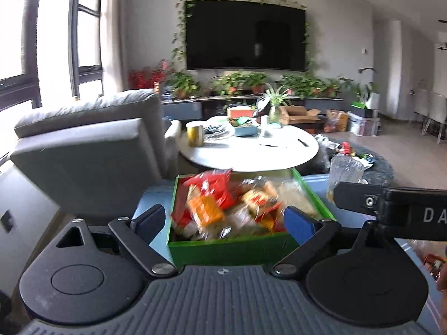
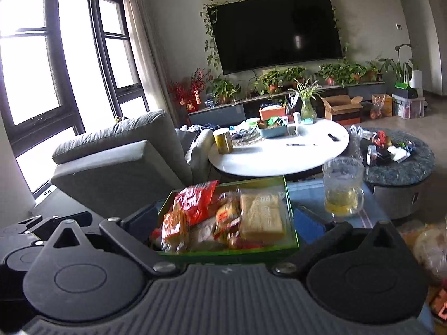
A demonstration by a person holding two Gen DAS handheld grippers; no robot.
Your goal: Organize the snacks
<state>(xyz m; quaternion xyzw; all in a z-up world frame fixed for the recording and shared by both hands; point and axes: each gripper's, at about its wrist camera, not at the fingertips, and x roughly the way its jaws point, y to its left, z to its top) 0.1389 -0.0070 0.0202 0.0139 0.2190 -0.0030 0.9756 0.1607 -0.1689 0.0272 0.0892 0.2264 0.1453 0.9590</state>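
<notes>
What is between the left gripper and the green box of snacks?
Nothing visible. The left gripper is open, its fingers on either side of the green box, with only the snacks inside it ahead.

A home living room: wall television, grey sofa, potted plants, round white tabletop.

Green box open-topped, flat on the blue counter. Heaped inside: snack packets, red, orange, pale yellow. All blurred, labels unreadable.
</notes>
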